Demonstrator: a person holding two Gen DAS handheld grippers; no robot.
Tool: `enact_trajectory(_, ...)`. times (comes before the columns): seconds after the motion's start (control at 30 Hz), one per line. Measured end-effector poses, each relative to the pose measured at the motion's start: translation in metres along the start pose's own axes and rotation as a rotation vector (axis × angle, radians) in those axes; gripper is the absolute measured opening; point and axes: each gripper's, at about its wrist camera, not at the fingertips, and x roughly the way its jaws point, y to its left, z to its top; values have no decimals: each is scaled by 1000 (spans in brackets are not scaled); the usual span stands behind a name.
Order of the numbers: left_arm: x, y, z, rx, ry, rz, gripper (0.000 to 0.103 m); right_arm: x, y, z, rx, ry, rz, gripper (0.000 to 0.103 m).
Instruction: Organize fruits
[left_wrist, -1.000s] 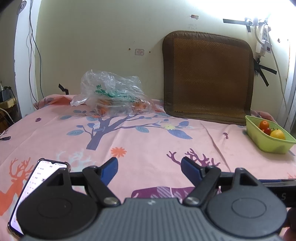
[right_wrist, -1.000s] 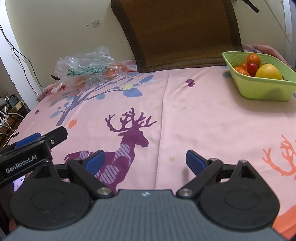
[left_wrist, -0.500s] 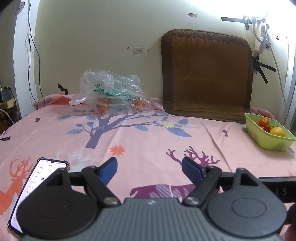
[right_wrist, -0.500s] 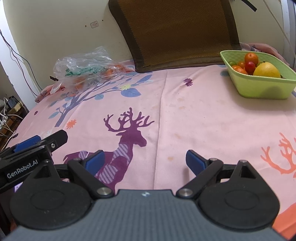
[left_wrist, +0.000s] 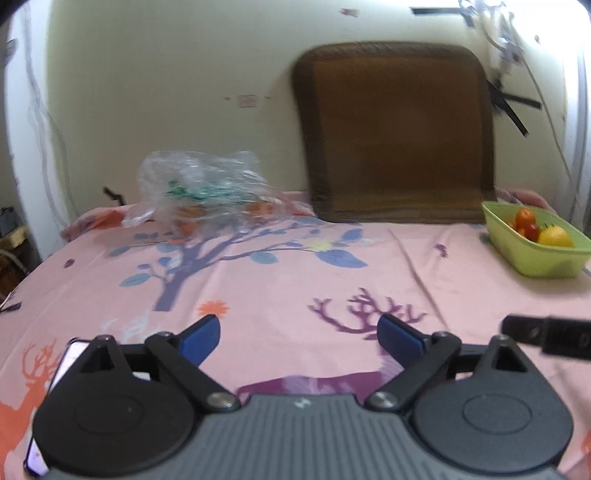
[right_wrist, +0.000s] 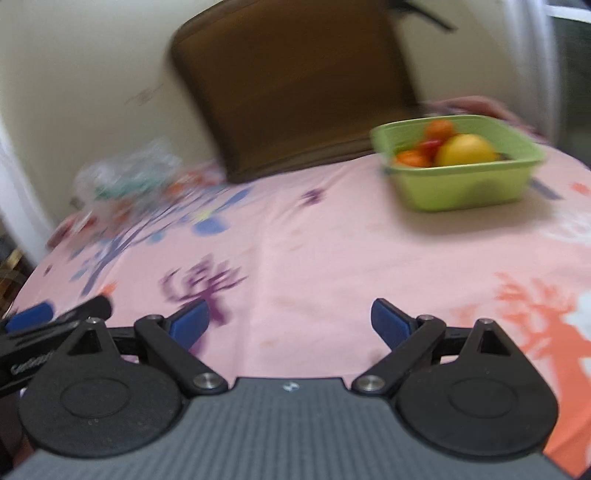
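The left gripper (left_wrist: 299, 334) is hovering low over a pink printed bedsheet (left_wrist: 280, 280), its blue-tipped jaws spread wide and gripping nothing. A phone (left_wrist: 62, 365) is lying on the sheet just behind and to the left of those jaws, its screen lit. Far ahead and a little to the left of the jaws, a crumpled clear plastic bag (left_wrist: 203, 188) holding orange fruit is sitting by the wall, beside a brown woven mat (left_wrist: 399, 129) leaning upright.

The right gripper (right_wrist: 290, 321) is poised over the same sheet, its jaws likewise wide apart and empty. Ahead and to the right of them, well clear of the tips, a green basket (right_wrist: 461, 181) is resting on the sheet, carrying a yellow fruit (right_wrist: 467, 149) with small orange and red fruits (right_wrist: 424, 147) packed beside it. The right-wrist view is blurred, so finer detail of the fruit cannot be made out.
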Motion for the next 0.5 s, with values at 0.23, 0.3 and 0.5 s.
enact_trajectory(0.23,13,-44,14,89,15,-60,103,-21,-56,-7,166,-52,-125,96)
enact_trajectory(0.3,14,-56,17,111,15,-70,103,-26,-63,-8,189,-66,-148,96)
enact_trajectory(0.5,20,-76,16,142,44,-84,103,-35,-70,-10,222,-101,-170,96)
